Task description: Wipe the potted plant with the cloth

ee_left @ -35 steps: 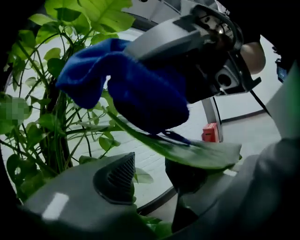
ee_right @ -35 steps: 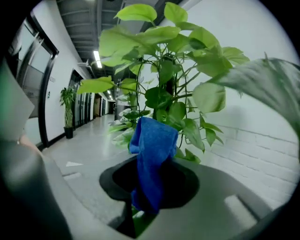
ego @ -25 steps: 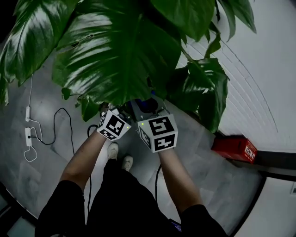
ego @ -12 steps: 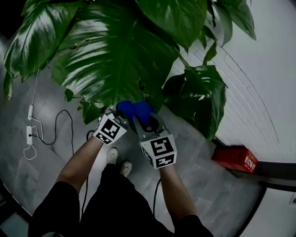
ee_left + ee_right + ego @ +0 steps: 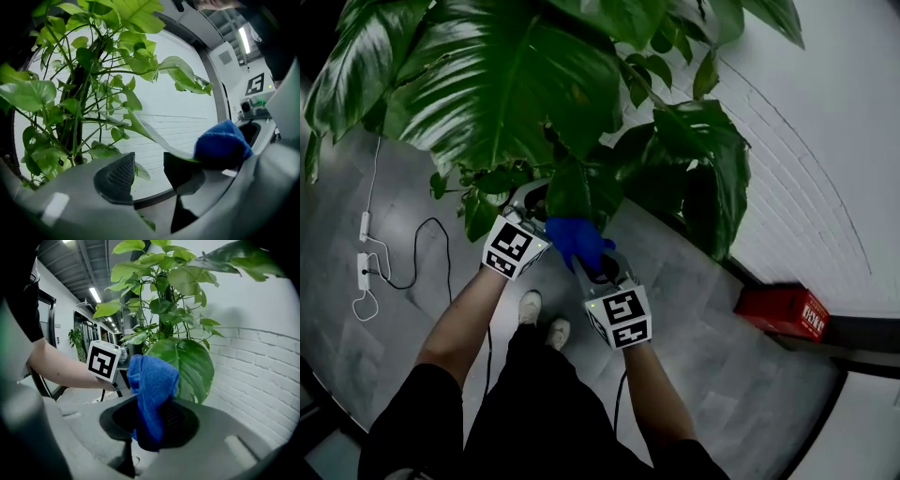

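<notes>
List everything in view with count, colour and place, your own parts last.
plant: one, green, filling the top
cloth: one, blue, clamped in the right tool
wall: one, white brick, right
floor: one, grey, underfoot
cables: two, white and black, floor at left
box: one, red, foot of the wall, right
shoes: two, white, below the tools
left tool: one, grey, jaws apart, empty
right tool: one, grey, shut on the cloth

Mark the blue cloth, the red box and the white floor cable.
blue cloth (image 5: 152, 390): right gripper view, middle of the bunched fold
red box (image 5: 783, 311): head view, middle of its top
white cable (image 5: 361, 272): head view, lower block on it
</notes>
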